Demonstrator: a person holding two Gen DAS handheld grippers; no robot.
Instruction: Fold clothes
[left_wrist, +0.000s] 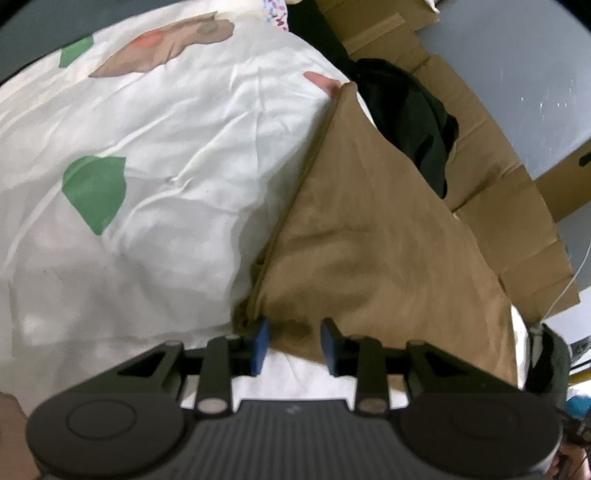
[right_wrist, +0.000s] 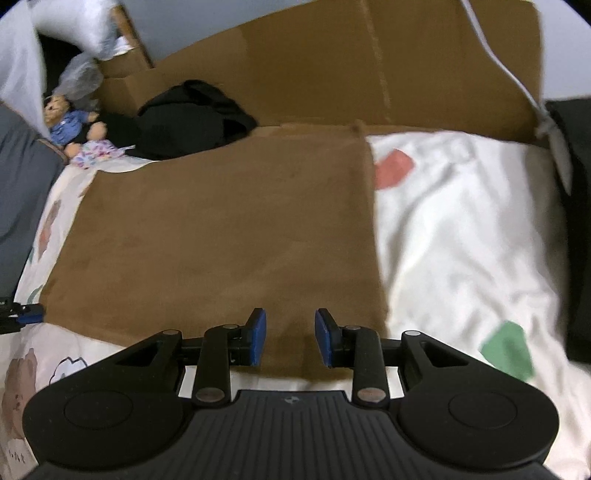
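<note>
We are over a bed covered by a white sheet (right_wrist: 461, 229) printed with green and pink patches, with flattened cardboard (right_wrist: 332, 66) propped along its far side and a black garment (right_wrist: 192, 118) heaped against it. A small teddy bear (right_wrist: 70, 122) sits in the far left corner of the right wrist view.

The brown garment (right_wrist: 229, 229) lies spread on the sheet as a broad, fairly flat panel with straight side edges; from its smooth outline we judge it is already laid out and perhaps folded once, though we cannot tell how many layers it has. Its near hem reaches toward us.

Our left tongs (left_wrist: 295, 345) stand apart at the near left corner of the brown garment, the blue pads on either side of the hem without pressing it. Our right tongs (right_wrist: 290, 338) also stand apart, over the near hem close to its right corner, gripping nothing that we can see.

So the folding seems to be at an early or middle stage: the near hem is not yet gripped, the next fold is still to make, and the black garment looks untouched.
</note>
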